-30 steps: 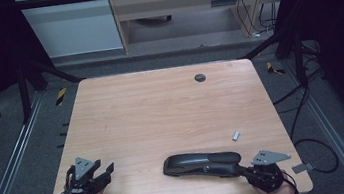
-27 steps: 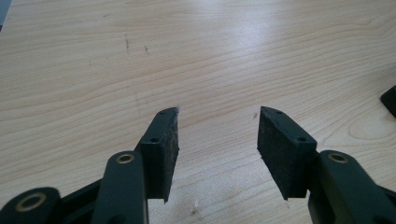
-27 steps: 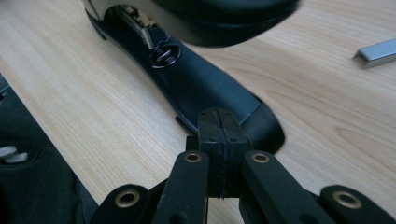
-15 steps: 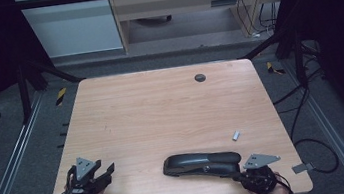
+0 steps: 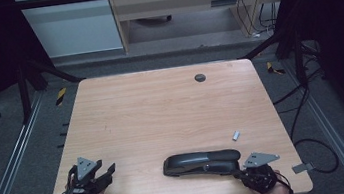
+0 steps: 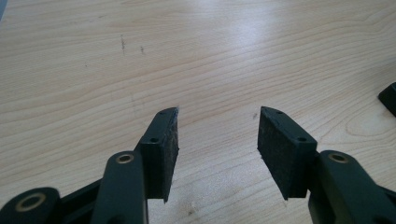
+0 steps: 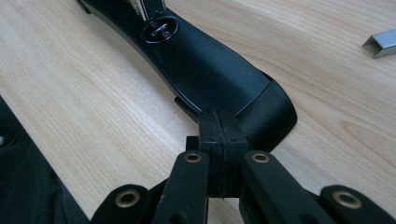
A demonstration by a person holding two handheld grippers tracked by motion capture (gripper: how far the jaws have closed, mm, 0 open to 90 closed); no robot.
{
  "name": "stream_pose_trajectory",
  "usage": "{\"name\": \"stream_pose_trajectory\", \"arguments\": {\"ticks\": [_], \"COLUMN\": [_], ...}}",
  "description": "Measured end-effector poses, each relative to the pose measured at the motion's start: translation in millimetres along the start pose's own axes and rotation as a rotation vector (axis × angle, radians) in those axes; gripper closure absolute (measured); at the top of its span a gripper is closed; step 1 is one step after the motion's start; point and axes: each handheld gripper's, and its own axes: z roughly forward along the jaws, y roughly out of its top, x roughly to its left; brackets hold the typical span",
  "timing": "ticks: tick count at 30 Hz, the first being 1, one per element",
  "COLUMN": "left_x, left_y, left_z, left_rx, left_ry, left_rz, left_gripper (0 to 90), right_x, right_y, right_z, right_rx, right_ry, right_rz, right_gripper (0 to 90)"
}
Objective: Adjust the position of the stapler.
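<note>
Stapler lying at the right gripper's closed tips

Stapler (image 5: 202, 162) is lying just ahead of the right gripper (image 7: 223, 122), whose pads are pressing together, gripping nothing; whether they are touching its rear end is hard to tell. A staple strip (image 7: 380, 43) is lying beyond it to the right. The left gripper (image 6: 217, 135), well apart, is hovering part-open and empty over the wooden table (image 5: 161, 108).

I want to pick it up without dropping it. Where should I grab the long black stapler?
Probably across the middle of the stapler, one finger on each long side, coming straight down from above. It lies flat on the table, long and narrow, so the middle should balance. The ends look wider and rounded, likelier to slip. The right gripper, shut, sits at its rounded end.
</note>
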Motion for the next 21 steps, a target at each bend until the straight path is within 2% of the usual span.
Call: {"name": "stream_pose_trajectory", "arguments": {"ticks": [18, 19, 21], "left_x": [-5.8, -6.7, -8.1], "left_y": [1.8, 2.4, 3.4], "left_z": [0.0, -0.4, -1.2], "left_rx": [-0.006, -0.007, -0.012], "left_ry": [-0.004, -0.008, -0.011], "left_rz": [0.029, 0.031, 0.035], "left_gripper": [45.0, 43.7, 43.0], "right_x": [-4.8, -5.1, -4.9], "right_y": [3.3, 3.7, 4.3], "right_z": [3.8, 1.8, -0.3], "right_rx": [-0.015, -0.046, -0.052], "right_ry": [-0.012, -0.013, -0.008], "right_rz": [0.000, -0.007, 0.002], "right_gripper": [90.0, 90.0, 90.0]}}
